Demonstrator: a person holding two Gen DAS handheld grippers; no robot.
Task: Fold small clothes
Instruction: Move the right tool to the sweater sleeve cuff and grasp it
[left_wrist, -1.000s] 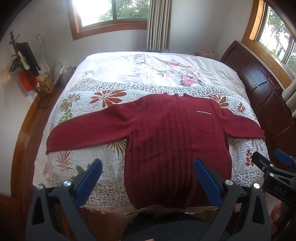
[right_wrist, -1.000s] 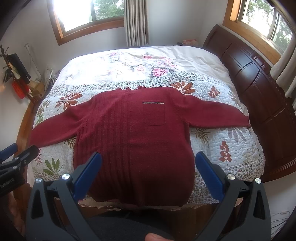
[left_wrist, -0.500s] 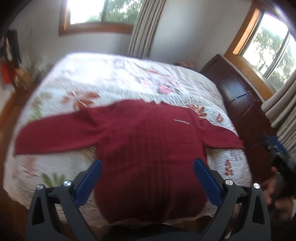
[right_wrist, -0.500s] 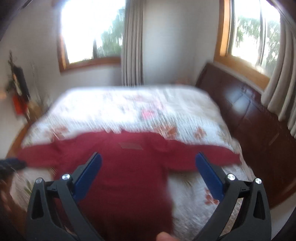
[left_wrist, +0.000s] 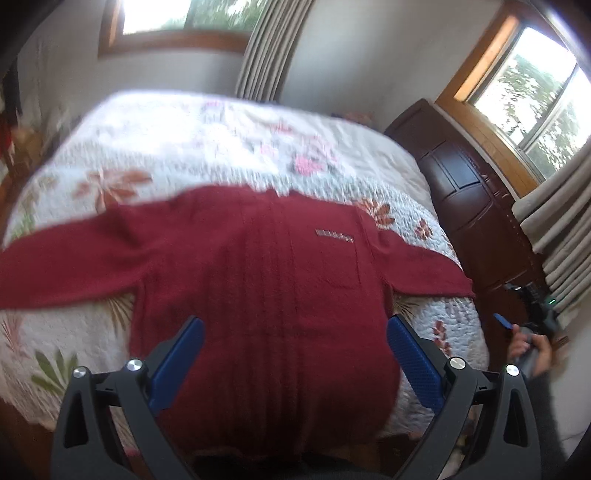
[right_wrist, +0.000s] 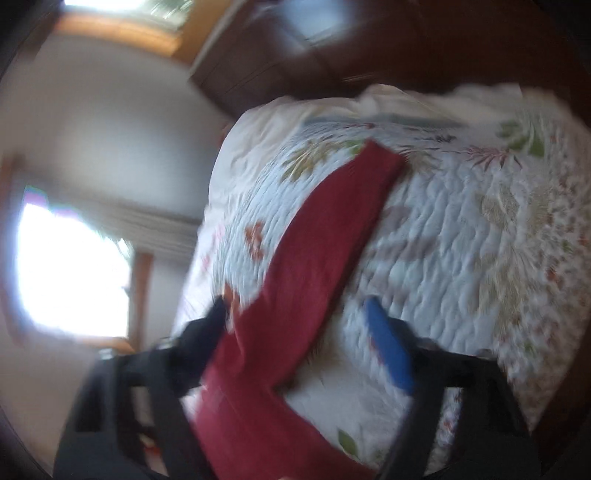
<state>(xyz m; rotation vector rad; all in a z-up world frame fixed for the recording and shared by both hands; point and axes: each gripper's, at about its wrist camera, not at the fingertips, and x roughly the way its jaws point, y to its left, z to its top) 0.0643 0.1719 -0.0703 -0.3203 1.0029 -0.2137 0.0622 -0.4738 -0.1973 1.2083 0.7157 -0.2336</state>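
Observation:
A dark red knit sweater (left_wrist: 266, 280) lies face up on the bed, both sleeves spread out and a chest pocket on its right half. My left gripper (left_wrist: 295, 354) hovers open over the hem, touching nothing. By the bed's right side a hand (left_wrist: 528, 350) holds the right gripper, of which only a blue fingertip (left_wrist: 503, 320) shows. The right wrist view is rolled sideways and blurred. There the sweater's right sleeve (right_wrist: 325, 236) lies on the quilt. My right gripper (right_wrist: 295, 343) is open close above the sleeve, whose upper part runs between the fingers. The left finger is blurred.
The bed carries a white floral quilt (left_wrist: 207, 147). A dark wooden headboard (left_wrist: 465, 192) stands along its right side. Curtained windows (left_wrist: 539, 96) are at the back and right. Dark cluttered things (left_wrist: 7, 122) sit at the far left.
The right gripper has swung from the foot of the bed to the right side, rolled over and dropped near the right sleeve. The left gripper has moved forward and lower over the sweater.

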